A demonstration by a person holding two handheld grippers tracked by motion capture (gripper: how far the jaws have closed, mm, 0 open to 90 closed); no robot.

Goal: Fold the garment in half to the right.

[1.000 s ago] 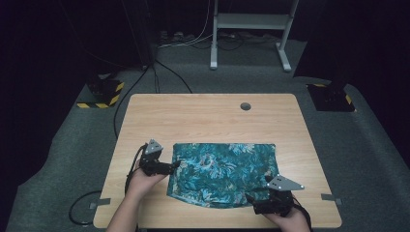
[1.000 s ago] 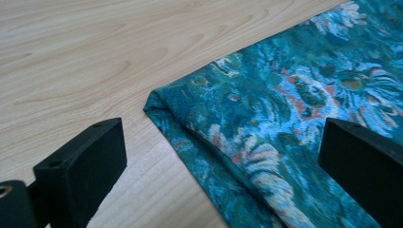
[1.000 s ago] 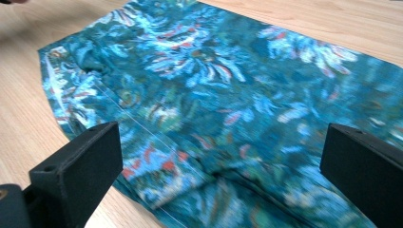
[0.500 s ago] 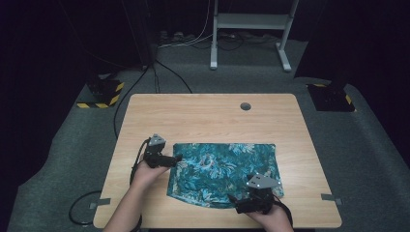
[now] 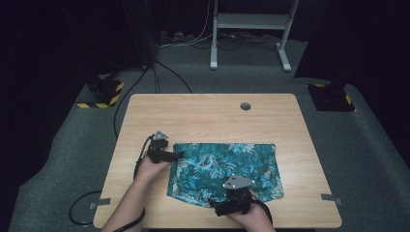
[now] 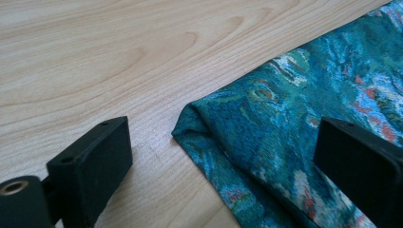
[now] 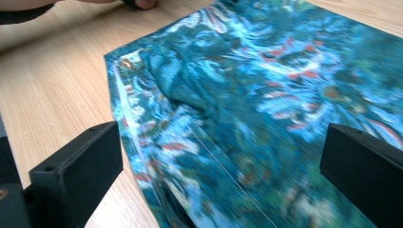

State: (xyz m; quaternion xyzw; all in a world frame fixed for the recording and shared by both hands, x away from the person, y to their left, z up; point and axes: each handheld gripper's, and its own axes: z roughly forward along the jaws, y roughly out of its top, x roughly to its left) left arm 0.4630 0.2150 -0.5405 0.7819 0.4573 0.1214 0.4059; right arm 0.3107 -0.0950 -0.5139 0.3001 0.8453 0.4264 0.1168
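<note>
No container here — a teal floral cloth lies flat on the surface; left gripper and right gripper jaws wide, the left's just narrowing slightly, holding nothing.

No legible text — none anywhere.

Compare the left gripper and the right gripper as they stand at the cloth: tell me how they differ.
The left gripper sits at the teal cloth's far left corner; the right gripper is at its near edge. The left gripper's jaws straddle a corner with bare table between them; the right gripper's jaws straddle mostly cloth. Both are open, gripping nothing.
</note>
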